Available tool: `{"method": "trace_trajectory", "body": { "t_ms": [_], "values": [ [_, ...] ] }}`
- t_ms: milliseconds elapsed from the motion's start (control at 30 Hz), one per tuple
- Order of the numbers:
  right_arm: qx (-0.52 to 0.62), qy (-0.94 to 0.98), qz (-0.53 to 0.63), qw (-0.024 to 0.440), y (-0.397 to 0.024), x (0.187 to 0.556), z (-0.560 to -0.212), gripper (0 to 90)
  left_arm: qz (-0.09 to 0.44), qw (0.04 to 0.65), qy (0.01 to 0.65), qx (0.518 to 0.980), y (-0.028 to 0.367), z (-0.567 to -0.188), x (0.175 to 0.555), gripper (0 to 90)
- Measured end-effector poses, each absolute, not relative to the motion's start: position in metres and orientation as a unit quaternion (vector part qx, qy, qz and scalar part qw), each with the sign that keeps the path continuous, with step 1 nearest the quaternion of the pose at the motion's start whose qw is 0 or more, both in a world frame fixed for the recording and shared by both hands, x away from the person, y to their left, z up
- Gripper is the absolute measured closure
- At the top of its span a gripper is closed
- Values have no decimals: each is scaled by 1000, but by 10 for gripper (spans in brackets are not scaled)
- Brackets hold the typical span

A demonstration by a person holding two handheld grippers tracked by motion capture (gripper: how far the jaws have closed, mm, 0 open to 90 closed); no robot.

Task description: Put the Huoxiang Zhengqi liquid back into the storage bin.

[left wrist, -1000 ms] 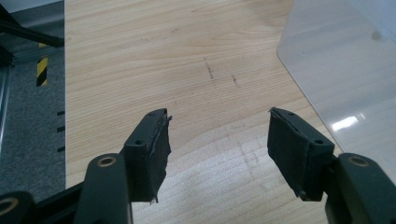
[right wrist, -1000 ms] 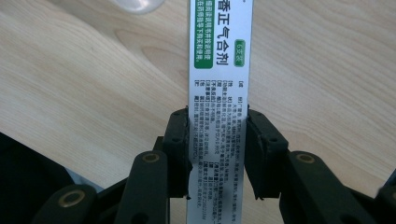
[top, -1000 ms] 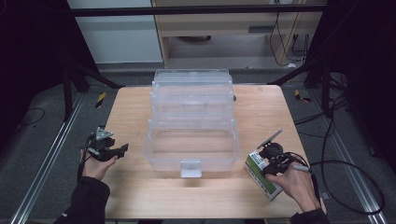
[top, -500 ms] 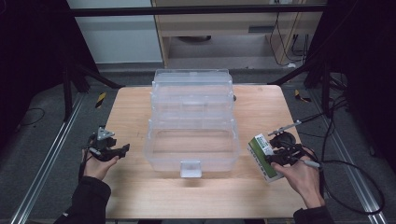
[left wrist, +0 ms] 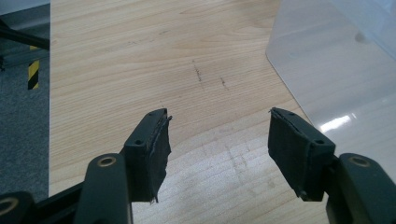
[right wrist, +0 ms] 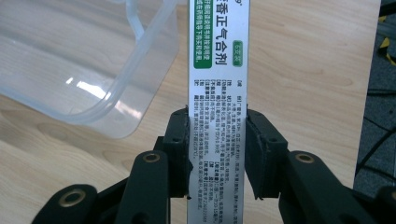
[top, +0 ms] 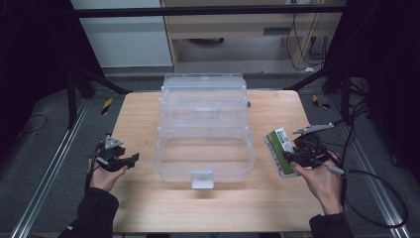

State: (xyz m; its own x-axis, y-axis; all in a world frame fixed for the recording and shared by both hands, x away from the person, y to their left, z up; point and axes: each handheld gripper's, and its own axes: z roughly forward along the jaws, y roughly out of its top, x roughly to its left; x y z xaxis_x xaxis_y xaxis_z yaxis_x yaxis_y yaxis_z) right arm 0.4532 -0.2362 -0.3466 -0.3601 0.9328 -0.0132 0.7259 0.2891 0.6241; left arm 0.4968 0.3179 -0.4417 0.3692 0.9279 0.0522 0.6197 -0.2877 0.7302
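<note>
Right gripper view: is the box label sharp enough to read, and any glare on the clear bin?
Right gripper view: print on the box is sharp mid-frame, and a bright glint sits on the bin wall. Left gripper view: another glare patch on the bin. High view: dim, dark surroundings.

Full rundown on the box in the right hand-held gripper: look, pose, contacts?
The box is a slim white carton, cardboard by its look, with a green band and dense black Chinese print on its narrow face. The right hand-held gripper clamps that narrow face between its black pads. In the high view the carton is tilted, just right of the clear plastic organizer, apart from it; whether it is clear of the wooden table is hard to tell.
</note>
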Motion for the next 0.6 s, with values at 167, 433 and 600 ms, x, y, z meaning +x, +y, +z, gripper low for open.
{"method": "trace_trajectory", "body": {
  "t_ms": [167,433,600],
  "values": [
    [524,772,294,207,-238,454,-339,648,243,317,506,764,318,-442,497,381],
    [512,763,319,232,-240,455,-322,649,243,317,506,765,318,-442,497,381],
    [492,764,337,246,-237,454,-311,649,243,318,507,763,319,-442,497,382]
  ]
}}
